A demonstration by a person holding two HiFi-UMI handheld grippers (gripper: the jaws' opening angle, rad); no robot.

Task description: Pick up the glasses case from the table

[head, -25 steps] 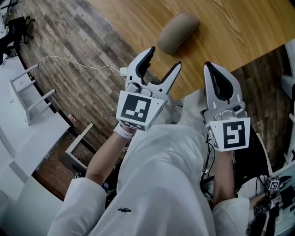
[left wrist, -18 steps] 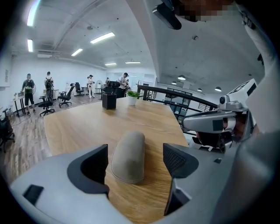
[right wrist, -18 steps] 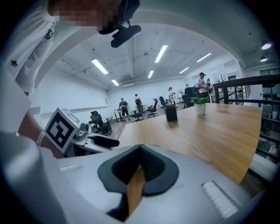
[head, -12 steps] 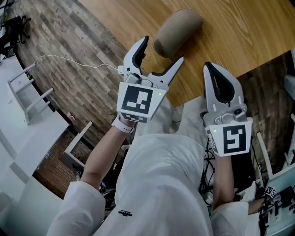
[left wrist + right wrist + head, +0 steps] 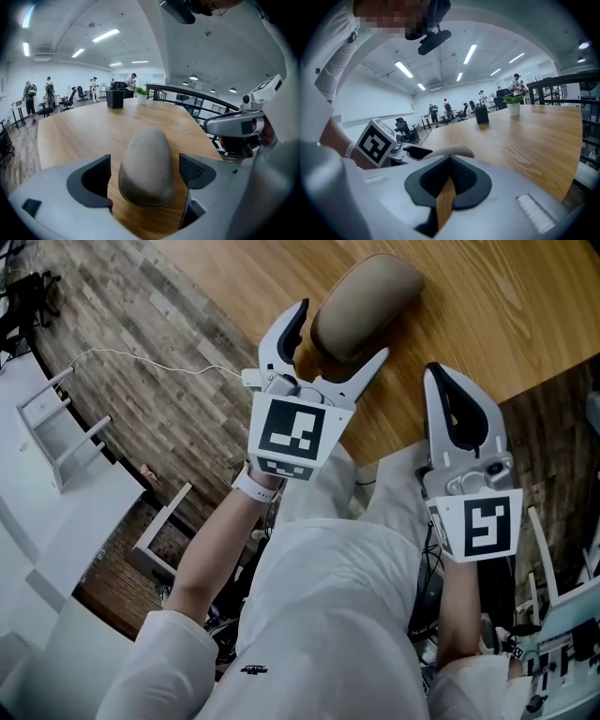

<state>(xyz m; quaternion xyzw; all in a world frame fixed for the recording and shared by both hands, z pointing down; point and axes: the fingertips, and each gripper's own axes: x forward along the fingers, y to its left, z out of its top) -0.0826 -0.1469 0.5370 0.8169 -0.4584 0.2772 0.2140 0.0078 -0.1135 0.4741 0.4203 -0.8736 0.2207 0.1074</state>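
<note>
Head view. The glasses case (image 5: 367, 298) lies on the bench (image 5: 511, 306), near its edge, with its long axis running from 7 to 1 o'clock. The left gripper (image 5: 341, 334) is the nearer. Its jaws are opening wide and straddle the case's near end, one at 9 and one at 3 o'clock of it, and neither pad touches. In the left gripper view the case runs straight toward 12 o'clock, in line with the gripper. The right gripper (image 5: 441, 381) sits at 4 o'clock of the case, jaws together and empty.
</note>
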